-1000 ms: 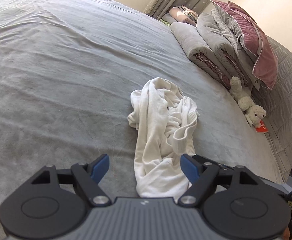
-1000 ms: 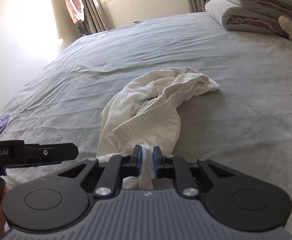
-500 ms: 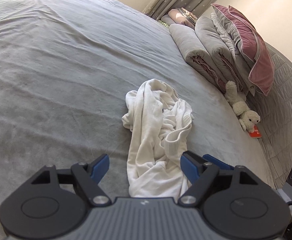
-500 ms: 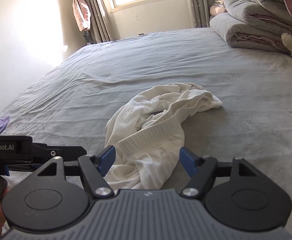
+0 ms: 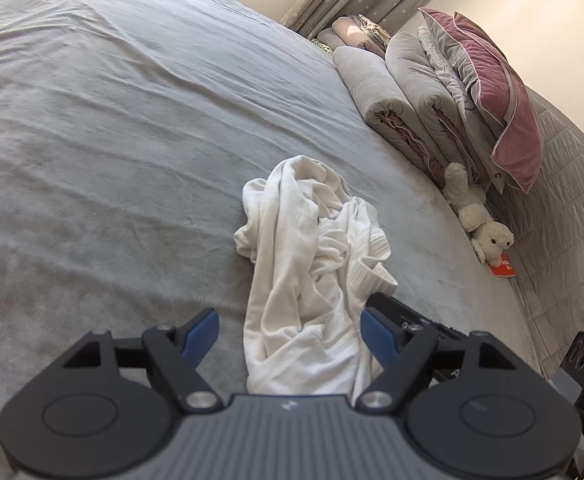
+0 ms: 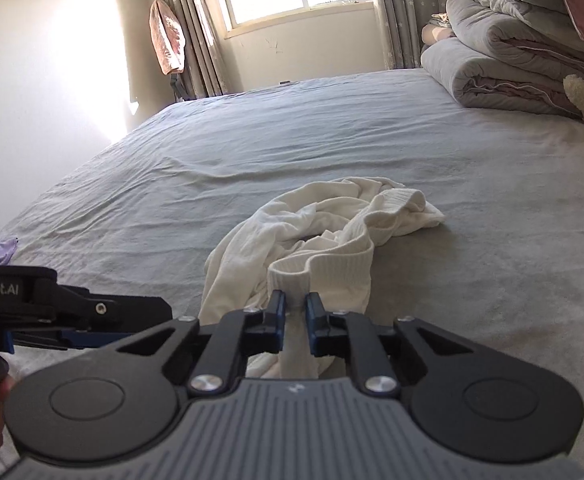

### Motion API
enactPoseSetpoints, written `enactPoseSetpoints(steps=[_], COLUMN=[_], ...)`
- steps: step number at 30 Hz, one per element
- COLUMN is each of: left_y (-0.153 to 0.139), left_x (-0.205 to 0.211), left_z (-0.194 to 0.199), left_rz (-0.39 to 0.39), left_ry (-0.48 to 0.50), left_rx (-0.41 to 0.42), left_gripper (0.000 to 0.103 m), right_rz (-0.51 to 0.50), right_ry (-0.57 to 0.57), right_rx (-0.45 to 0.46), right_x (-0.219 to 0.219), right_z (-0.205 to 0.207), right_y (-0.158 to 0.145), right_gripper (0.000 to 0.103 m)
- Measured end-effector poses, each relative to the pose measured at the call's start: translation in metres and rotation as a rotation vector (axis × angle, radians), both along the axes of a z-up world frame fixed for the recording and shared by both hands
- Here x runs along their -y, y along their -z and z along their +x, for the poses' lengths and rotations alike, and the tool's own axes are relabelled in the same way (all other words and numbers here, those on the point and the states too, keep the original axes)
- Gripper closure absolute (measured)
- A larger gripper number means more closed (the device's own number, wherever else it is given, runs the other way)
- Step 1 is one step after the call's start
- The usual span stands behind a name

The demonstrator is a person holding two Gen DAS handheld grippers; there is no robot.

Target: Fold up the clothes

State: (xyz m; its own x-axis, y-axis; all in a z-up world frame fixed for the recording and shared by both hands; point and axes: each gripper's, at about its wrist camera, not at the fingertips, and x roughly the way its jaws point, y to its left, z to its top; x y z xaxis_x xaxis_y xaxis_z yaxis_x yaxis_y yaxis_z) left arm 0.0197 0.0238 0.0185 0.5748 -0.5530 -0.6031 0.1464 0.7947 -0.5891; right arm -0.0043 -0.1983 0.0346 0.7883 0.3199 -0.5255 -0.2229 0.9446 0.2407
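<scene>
While the white garment (image 6: 324, 248) lies bunched at centre frame on the grey bed (image 6: 492, 208), right tool (image 6: 296, 316) just closed, pinching the ribbed hem, probably to lift and spread it. Left tool (image 5: 287, 332) spread wide, straddling the near end without gripping, apparently awaiting a second hold. Garment type and sleeves hidden in folds; near edge cut off behind both tools.

garment (image 6: 324, 240): white, crumpled knit top
cuff: ribbed edge bunched up at the near end
pose: long rumpled heap, unfolded
place: on the grey bed (image 6: 492, 216), mid-sheet
</scene>
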Motion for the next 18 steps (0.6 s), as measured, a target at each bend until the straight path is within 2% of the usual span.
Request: enactPoseSetpoints(steps=[4,6,11,15,17,18], left_y=[-0.004,-0.004,-0.005,-0.003,-0.001,0.001], left_x=[0.000,-0.003,-0.011,-0.005,-0.002,-0.002], left_z=[-0.001,0.000,0.001,0.004,0.005,0.005], left_rz=[-0.094,-0.118,-0.166,-0.144,-0.125,-0.111], left_ry=[0.045,0.039,0.027,0.052,0.064,0.064], left_rx=[0.005,0.003,-0.009,-0.025,-0.041,-0.050], left_gripper=[0.026,0.028,0.028,0.029,0.034,0.044], right_rz=[0.102,0.145,0.225,0.240,0.242,0.235], right_ry=[-0.072,-0.124,-0.218,-0.297,-0.342,-0.363], right_rx=[0.030,0.027,-0.041,-0.059,-0.063,-0.063], right_x=[0.001,-0.002,-0.013,-0.027,-0.034,-0.036], right_z=[-0.009,-0.011,-0.009,-0.014,-0.018,-0.021], right_y=[-0.012,-0.014,-0.009,-0.009,-0.010,-0.011], right_gripper=[0.092,0.092,0.092,0.092,0.092,0.092])
